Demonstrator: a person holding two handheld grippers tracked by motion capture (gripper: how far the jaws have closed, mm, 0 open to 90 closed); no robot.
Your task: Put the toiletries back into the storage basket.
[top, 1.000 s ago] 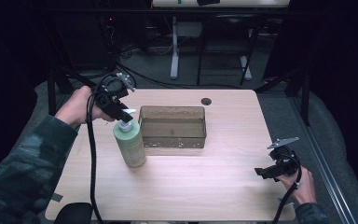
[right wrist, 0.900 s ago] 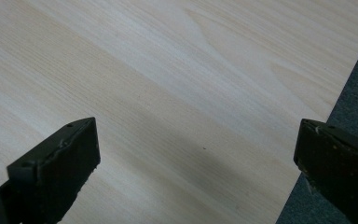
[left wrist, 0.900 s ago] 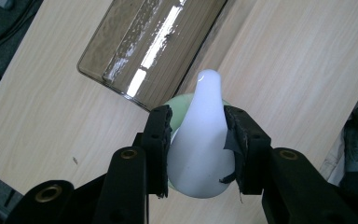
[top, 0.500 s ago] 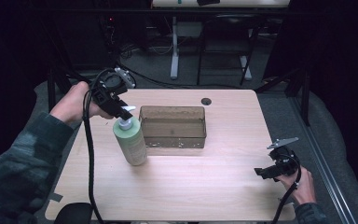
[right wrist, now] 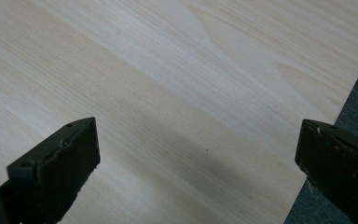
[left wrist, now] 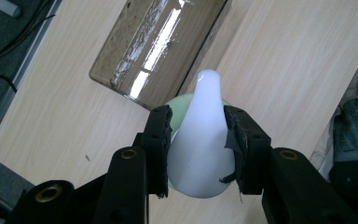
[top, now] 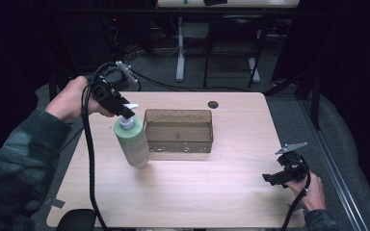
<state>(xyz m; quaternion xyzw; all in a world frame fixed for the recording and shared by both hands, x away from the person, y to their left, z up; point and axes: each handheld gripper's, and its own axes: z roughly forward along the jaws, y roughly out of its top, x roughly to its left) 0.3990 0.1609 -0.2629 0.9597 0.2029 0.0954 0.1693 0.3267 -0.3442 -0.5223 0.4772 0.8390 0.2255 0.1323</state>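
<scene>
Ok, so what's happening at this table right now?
A person holds a tool in each hand. The left tool is shut on the white pump head of a pale green bottle, which tilts beside a clear brown bin on the wooden table. In the high view the bottle's base looks at or just off the tabletop; I cannot tell which. The right tool waits open at the table's right edge, holding nothing.

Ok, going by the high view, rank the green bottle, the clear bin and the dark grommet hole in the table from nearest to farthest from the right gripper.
Measured from the right gripper, at the table's near right corner:
1. Clear bin, mid-table, up and to its left.
2. Dark grommet hole, just past the bin near the far edge.
3. Green bottle, left of the bin, its white pump top clamped by the left gripper.
</scene>
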